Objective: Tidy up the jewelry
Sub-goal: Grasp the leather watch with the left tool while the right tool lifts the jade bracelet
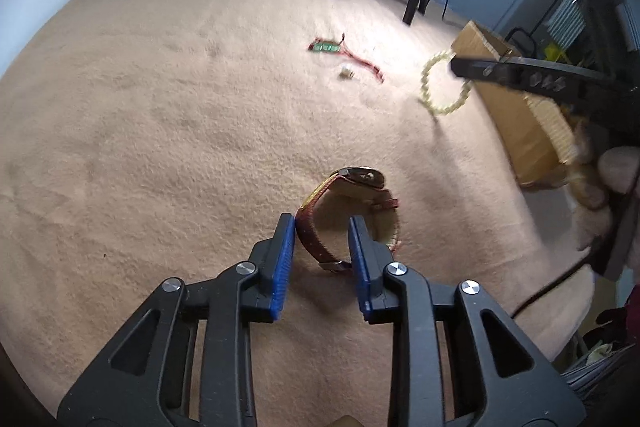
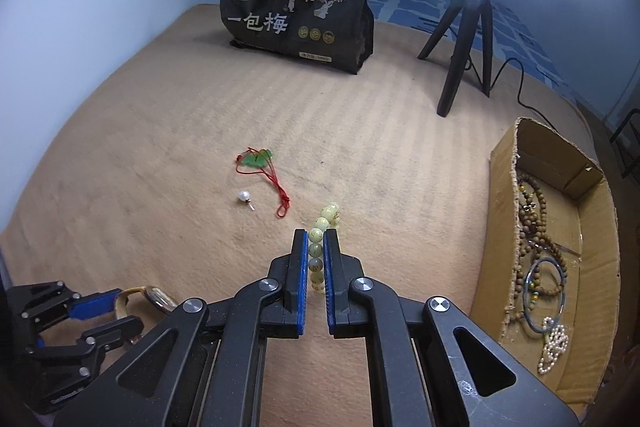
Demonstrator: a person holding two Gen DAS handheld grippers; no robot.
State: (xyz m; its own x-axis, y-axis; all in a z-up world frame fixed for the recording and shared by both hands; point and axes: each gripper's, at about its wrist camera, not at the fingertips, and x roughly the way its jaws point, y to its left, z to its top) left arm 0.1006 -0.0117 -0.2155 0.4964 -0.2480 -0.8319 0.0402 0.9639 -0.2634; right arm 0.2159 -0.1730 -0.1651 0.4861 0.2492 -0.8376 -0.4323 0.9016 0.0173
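Observation:
My left gripper (image 1: 322, 229) is open around the red strap of a wristwatch (image 1: 352, 211) that stands on the beige blanket; one side of the strap lies between the blue pads, near the left pad. The watch and left gripper also show in the right wrist view (image 2: 148, 297). My right gripper (image 2: 316, 247) is shut on a pale yellow-green bead bracelet (image 2: 320, 247) and holds it above the blanket; the bracelet hangs from it in the left wrist view (image 1: 444, 83). A green pendant on a red cord (image 2: 262, 163) and a pearl pendant (image 2: 244, 197) lie on the blanket.
An open cardboard box (image 2: 504, 163) at the right holds wooden bead strings, a bangle and a pearl strand. A black snack bag (image 2: 296, 15) stands at the back. A black tripod (image 2: 464, 39) with a ring light and cable stands at the back right.

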